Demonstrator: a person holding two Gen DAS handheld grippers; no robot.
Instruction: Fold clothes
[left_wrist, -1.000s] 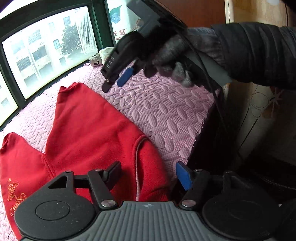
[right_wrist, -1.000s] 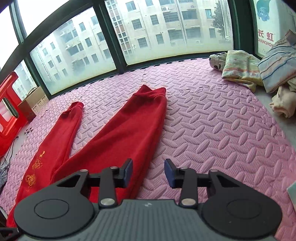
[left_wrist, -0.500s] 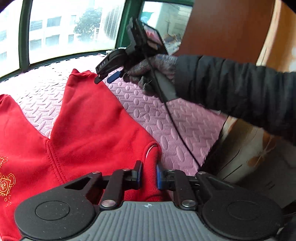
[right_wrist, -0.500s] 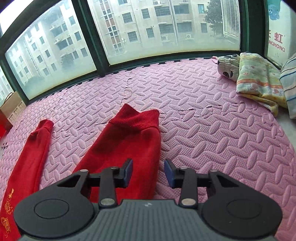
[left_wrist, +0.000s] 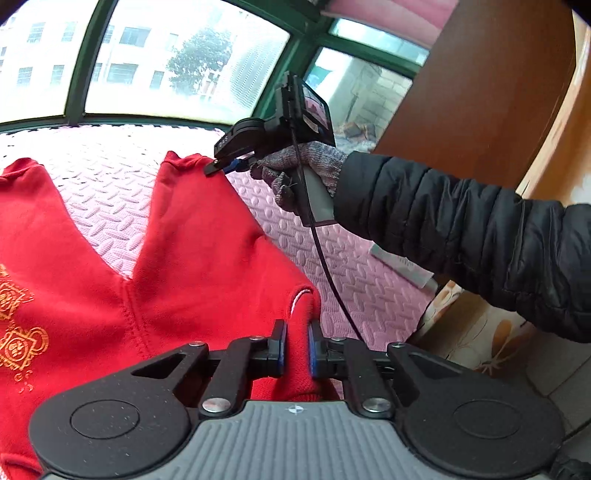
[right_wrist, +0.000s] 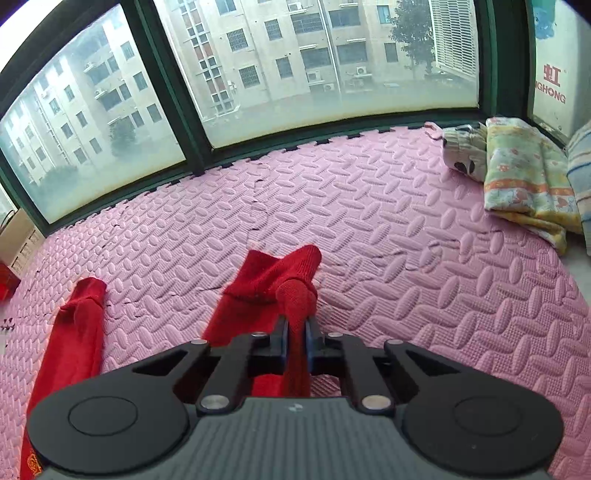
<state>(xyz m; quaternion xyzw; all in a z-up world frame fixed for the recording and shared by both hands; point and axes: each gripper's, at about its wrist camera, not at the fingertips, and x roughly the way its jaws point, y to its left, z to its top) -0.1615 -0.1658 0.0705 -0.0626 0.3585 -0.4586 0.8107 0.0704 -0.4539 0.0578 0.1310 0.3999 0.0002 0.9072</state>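
Black quilted puffer sleeve enters at 3 o'clock; grey-purple knitted glove; black plastic gripper body, blue pads, thin black cable trailing toward 6 o'clock.

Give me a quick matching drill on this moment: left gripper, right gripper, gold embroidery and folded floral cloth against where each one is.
1. left gripper
2. right gripper
3. gold embroidery
4. folded floral cloth

a. far right of the pink mat
b. shut on the waist end of the red trousers
c. shut on a leg cuff
d. on the other trouser leg

Pairs: 1-b, 2-c, 3-d, 4-a
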